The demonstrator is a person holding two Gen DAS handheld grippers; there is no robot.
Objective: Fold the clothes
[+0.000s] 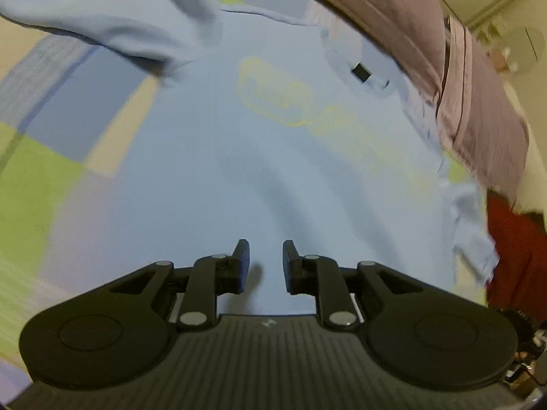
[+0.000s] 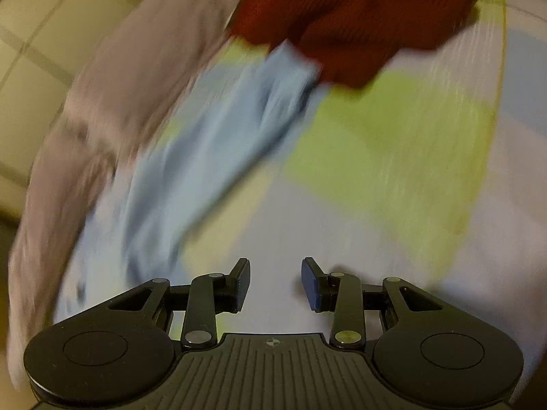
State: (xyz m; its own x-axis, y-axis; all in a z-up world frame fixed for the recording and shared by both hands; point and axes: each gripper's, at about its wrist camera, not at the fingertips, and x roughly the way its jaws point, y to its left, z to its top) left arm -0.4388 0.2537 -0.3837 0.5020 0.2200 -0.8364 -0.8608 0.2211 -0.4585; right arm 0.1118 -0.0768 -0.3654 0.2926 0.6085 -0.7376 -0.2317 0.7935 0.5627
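Blue shirt (image 1: 273, 157) lies spread on the checked bedsheet (image 1: 37, 184), one sleeve (image 1: 112, 24) bunched. Left gripper (image 1: 266, 263) hovers over it, right gripper (image 2: 275, 283) beside it, both jaws apart and empty. Looks mid-fold or just laid out, can't tell which.

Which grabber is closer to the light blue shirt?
Left. The left gripper hovers open right over the light blue shirt. The right gripper, also open, is over the checked bedsheet, beside the shirt's edge.

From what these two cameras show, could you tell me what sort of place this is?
Probably a bedroom: the light blue T-shirt lies on a checked bedsheet, beside a mauve pillow or duvet, with a red garment nearby.
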